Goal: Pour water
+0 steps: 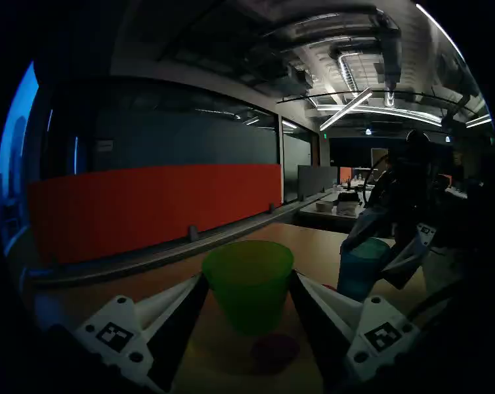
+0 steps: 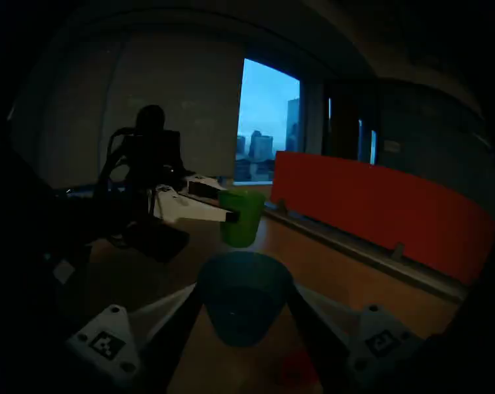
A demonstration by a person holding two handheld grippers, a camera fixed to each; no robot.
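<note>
The left gripper (image 1: 247, 279) has both fingers pressed against the sides of a green cup (image 1: 249, 295). The cup is upright over the wooden tabletop (image 1: 313, 246), toward the edge where the red screen (image 1: 155, 203) runs. Facing it, the right gripper (image 2: 244, 289) clamps a blue cup (image 2: 244, 308) the same way, also upright (the room is dim, and I cannot tell whether either cup has water in it). The two cups are near each other but clearly apart, rims not touching.
</note>
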